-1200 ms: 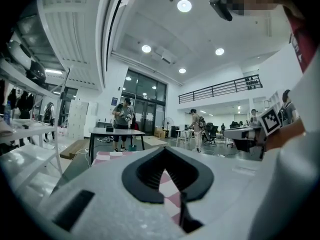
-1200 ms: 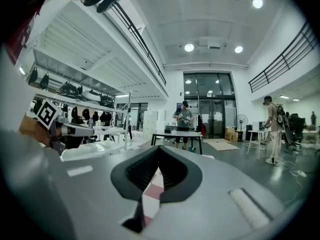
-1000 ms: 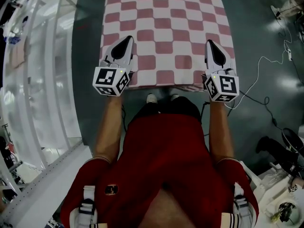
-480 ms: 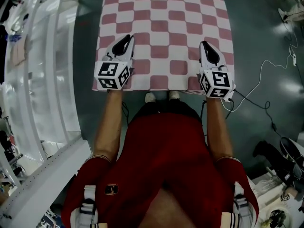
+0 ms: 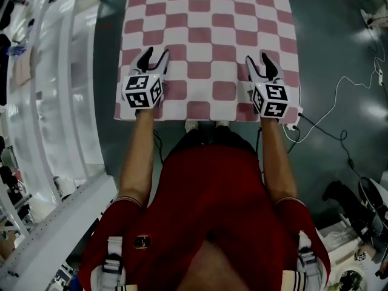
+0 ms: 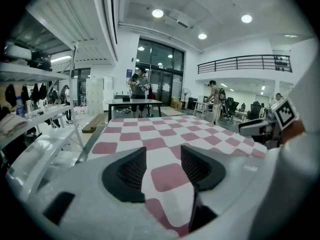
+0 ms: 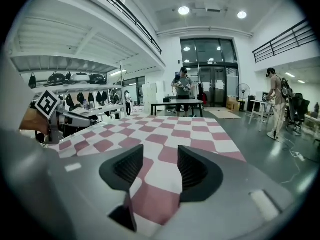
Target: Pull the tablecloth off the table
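"Red-and-white checked tablecloth (image 5: 206, 41) is lying flat the whole length of the table. Its near hem is right against the person in the red shirt (image 5: 209, 205). Nothing has come off yet, I'd say."

"Where are the two tools?"

"Both are over the near end of the cloth. The left white two-jaw gripper (image 5: 154, 58) is close to the left edge and the right white two-jaw gripper (image 5: 259, 62) close to the right edge, well apart from each other."

"Clamped on it?"

"No. Both sets of jaws are opening. On the left gripper the ribbed black pads (image 6: 132, 169) stand apart with checked fabric showing in the gap, and neither pad is pressing it. It's the same on the right, where the pads (image 7: 192, 171) are clear of the cloth on both sides. I can't tell whether a fold rises between them or the cloth just lies underneath."

"So what would make the grab go well?"

"I'd want each gripper to take a proper pinch of fabric near the hem, deep into the ribbing, not just at the tips. They should close together, at matching spots either side. Then pull low and straight back toward the body with both hands level, so the cloth slides evenly. If one side leads, I reckon it would skew and could snag on a table corner or slip out of a pad."
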Demonstrator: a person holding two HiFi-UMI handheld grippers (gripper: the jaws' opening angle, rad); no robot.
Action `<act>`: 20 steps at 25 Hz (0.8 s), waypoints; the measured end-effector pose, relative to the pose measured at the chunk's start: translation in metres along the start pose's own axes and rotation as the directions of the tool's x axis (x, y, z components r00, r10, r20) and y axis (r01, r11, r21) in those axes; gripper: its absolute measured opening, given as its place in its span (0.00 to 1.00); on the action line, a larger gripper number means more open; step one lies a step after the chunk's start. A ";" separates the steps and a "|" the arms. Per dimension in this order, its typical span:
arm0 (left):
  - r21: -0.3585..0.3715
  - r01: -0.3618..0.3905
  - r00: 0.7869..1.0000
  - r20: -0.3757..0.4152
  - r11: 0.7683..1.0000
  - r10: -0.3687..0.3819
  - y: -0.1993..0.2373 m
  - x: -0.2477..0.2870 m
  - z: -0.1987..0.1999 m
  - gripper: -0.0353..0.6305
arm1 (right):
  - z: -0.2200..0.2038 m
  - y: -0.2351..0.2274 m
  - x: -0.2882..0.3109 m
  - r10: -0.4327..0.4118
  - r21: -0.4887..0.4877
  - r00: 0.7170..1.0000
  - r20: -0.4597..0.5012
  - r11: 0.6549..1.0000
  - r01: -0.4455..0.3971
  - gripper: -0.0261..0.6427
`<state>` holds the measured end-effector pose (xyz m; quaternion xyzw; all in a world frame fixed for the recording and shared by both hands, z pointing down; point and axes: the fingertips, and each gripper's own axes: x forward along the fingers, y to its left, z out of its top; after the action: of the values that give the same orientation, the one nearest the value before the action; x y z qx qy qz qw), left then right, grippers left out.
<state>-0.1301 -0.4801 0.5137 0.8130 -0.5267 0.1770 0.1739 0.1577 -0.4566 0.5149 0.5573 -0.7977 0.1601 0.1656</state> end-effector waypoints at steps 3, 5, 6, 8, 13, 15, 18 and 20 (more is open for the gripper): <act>-0.015 -0.023 0.999 -0.044 1.000 0.022 0.009 0.011 -0.010 0.41 | -0.010 -0.009 0.013 -0.009 0.012 0.999 -0.043 1.000 0.010 0.40; -0.022 -0.030 0.997 -0.070 0.999 0.029 0.014 0.018 -0.016 0.44 | -0.016 -0.013 0.021 -0.011 0.017 0.997 -0.070 1.000 0.012 0.42; -0.025 -0.034 0.996 -0.083 0.999 0.031 0.016 0.022 -0.018 0.45 | -0.019 -0.015 0.025 -0.012 0.020 0.996 -0.084 1.000 0.014 0.43; -0.032 -0.042 0.993 -0.109 0.999 0.039 0.020 0.027 -0.024 0.46 | -0.025 -0.018 0.033 -0.015 0.024 0.993 -0.113 1.000 0.018 0.45; -0.046 -0.058 0.983 -0.175 0.997 0.049 0.029 0.040 -0.039 0.48 | -0.043 -0.027 0.047 -0.042 0.034 0.982 -0.186 0.998 0.049 0.50; -0.049 -0.061 0.977 -0.207 0.997 0.049 0.033 0.045 -0.045 0.48 | -0.052 -0.030 0.052 -0.058 0.037 0.973 -0.223 0.997 0.068 0.51; -0.054 -0.064 0.966 -0.254 0.996 0.048 0.037 0.050 -0.054 0.49 | -0.062 -0.035 0.056 -0.078 0.035 0.960 -0.270 0.995 0.091 0.53; -0.055 -0.067 0.959 -0.279 0.996 0.049 0.038 0.052 -0.060 0.51 | -0.067 -0.037 0.058 -0.084 0.037 0.954 -0.289 0.994 0.099 0.54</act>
<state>-0.1512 -0.5082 0.5942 0.7583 -0.5262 0.2774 0.2666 0.1793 -0.4878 0.6027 0.5685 -0.7342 0.2517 0.2728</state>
